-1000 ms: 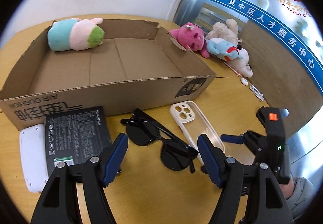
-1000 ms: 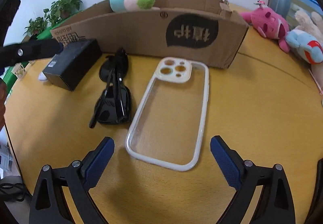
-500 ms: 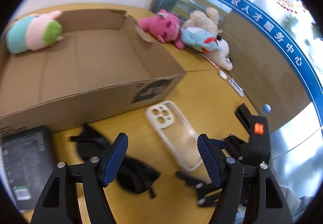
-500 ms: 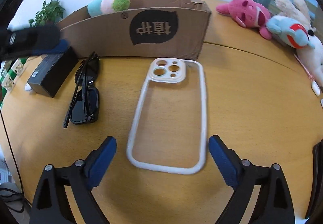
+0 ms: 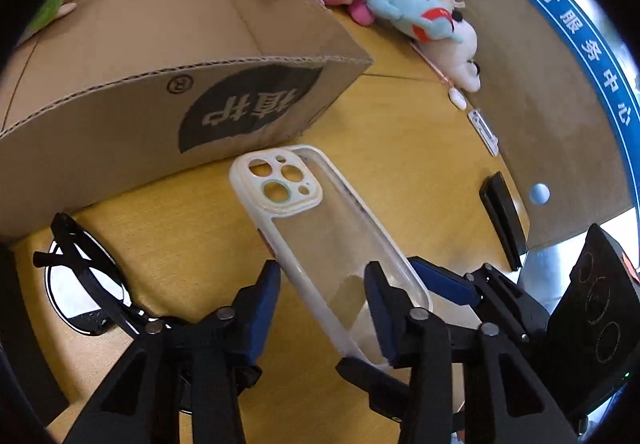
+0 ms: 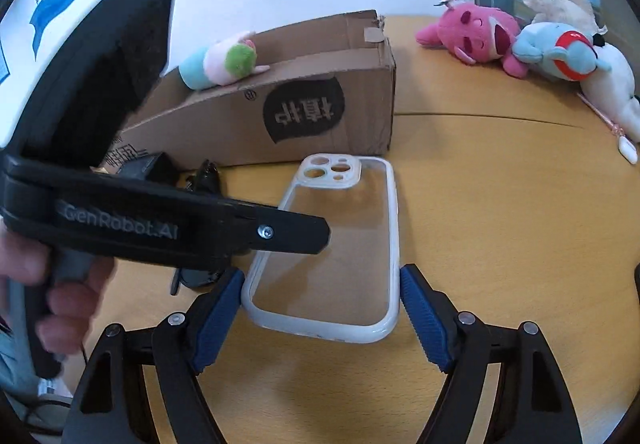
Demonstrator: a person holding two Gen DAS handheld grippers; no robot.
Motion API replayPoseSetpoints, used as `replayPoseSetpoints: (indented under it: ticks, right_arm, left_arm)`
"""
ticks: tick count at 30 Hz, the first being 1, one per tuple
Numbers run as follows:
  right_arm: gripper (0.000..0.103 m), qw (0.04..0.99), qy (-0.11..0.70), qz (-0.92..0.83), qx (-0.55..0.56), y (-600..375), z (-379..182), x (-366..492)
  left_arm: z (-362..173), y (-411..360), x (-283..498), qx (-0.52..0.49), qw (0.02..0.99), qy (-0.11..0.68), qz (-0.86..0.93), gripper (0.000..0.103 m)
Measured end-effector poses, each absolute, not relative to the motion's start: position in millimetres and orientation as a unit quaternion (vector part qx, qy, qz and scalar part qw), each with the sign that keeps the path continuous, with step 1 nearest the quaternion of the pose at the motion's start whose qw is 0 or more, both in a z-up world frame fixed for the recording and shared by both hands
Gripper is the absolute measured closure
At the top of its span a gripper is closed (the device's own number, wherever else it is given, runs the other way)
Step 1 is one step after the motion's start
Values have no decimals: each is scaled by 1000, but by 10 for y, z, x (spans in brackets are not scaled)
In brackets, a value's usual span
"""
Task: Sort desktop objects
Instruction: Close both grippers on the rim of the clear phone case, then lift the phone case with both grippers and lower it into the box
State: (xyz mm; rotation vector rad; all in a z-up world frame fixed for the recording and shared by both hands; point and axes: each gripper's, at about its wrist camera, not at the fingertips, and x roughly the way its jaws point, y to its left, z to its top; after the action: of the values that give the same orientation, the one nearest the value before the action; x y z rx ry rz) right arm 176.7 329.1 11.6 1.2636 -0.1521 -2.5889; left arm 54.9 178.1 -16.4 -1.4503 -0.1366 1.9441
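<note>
Sunglasses (image 5: pixel 86 284) lie at left; the clear phone case (image 6: pixel 336 244) rests flat on the surface (image 6: pixel 500 224) before the cardboard box (image 6: pixel 312 108). Both claws straddle its near end: left claw (image 5: pixel 320 308) moderately apart, right claw (image 6: pixel 322 318) wider, pads seemingly just beside the rims, not clamped. Close squarely across the rims.

Glossy clear plastic phone case (image 6: pixel 332 244)

Two low, close wrist views across the phone case (image 5: pixel 328 244), both facing the cardboard box (image 6: pixel 304 112).
</note>
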Motion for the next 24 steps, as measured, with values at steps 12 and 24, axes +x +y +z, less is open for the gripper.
replayPoseSetpoints:
  ticks: [12, 24]
  right_arm:
    - [25, 152, -44, -899, 408, 3091, 380, 1799]
    - [25, 173, 18, -934, 312, 2727, 1235, 1567]
  left_arm:
    - [315, 1448, 763, -490, 332, -37, 805, 69]
    - [1241, 1134, 569, -379, 324, -35, 866, 69]
